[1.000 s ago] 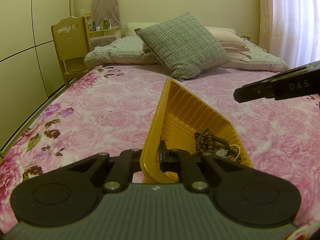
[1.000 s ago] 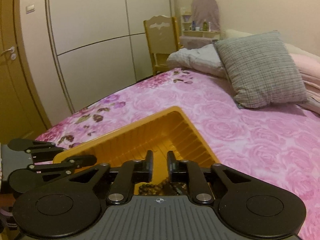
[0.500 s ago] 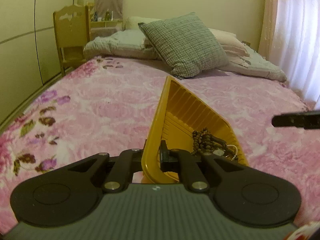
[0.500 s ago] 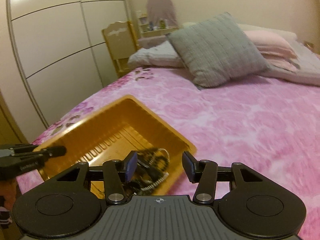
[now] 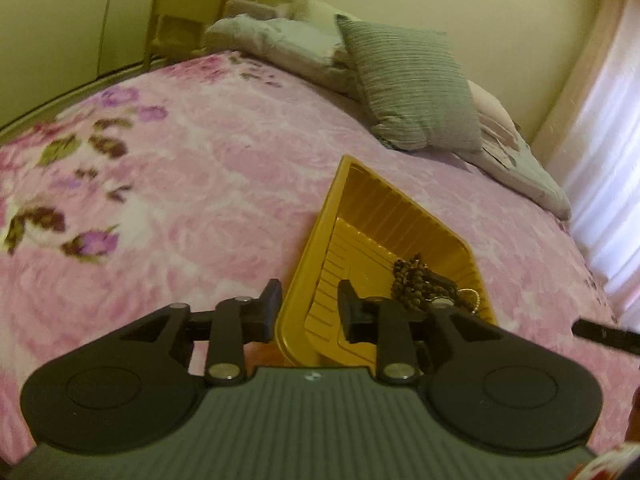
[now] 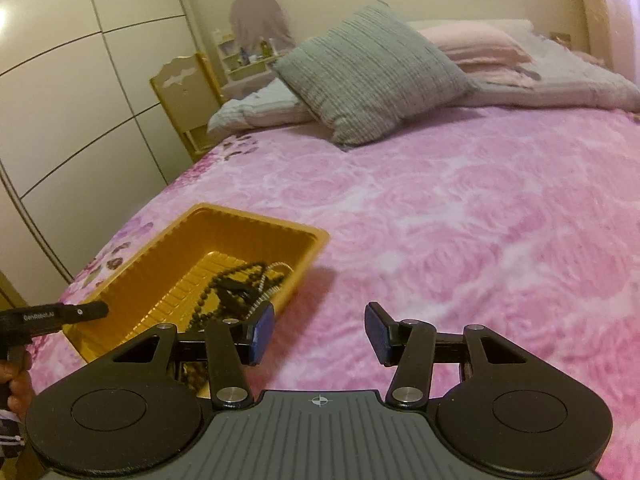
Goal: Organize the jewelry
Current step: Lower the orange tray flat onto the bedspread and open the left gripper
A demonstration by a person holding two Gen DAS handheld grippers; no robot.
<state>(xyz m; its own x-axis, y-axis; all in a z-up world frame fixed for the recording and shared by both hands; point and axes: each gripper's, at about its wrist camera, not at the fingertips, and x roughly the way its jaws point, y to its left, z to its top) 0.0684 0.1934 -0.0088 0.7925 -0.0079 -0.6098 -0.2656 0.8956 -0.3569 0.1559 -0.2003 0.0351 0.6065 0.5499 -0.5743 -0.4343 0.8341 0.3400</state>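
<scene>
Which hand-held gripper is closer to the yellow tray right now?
Left. The left hand-held gripper straddles the yellow tray's near rim, jaws open. The right hand-held gripper is open over the bedspread, just beside the tray.

Dim, warm indoor light with a yellow-green cast. Brightest at the curtained window, washed out to white. Glare spot on the wardrobe door. Soft shadow beside the yellow tray. Motion blur across the floral bedspread. Strong fisheye bending, dark corners.
</scene>
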